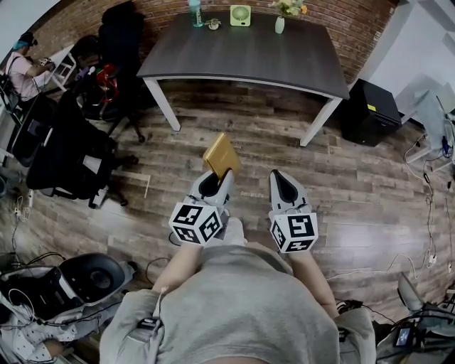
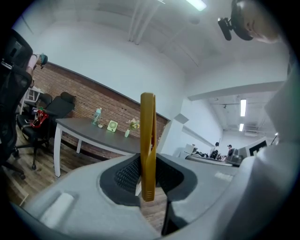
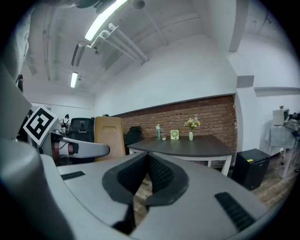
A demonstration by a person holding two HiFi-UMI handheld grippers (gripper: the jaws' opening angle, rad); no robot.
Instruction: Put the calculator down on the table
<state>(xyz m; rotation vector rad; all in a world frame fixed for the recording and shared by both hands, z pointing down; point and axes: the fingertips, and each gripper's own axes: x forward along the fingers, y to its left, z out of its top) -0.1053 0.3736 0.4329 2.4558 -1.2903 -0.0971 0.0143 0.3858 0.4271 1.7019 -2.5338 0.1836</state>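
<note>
In the head view the left gripper (image 1: 221, 175) sits just left of frame centre, its jaws clamped on the lower end of a gold calculator (image 1: 222, 153), which sticks up and away from the person, tilted, above the wooden floor (image 1: 355, 178). The left gripper view shows the calculator edge-on and upright in the middle of the frame, pinched between the two black pads (image 2: 125, 174). The right gripper (image 1: 279, 178) is just beside the left one, right of centre, apart from it; in its own view the jaws are pressed together at the tips with nothing between them. The calculator is in the air, well short of the dark table (image 1: 242, 53), which fills the upper middle of the head view against a brick wall. At the table's far edge stand a bottle (image 1: 195, 13), a small green fan (image 1: 240, 15) and a vase (image 1: 280, 25) of flowers. Black chairs (image 1: 67, 153) crowd the left side.
</note>
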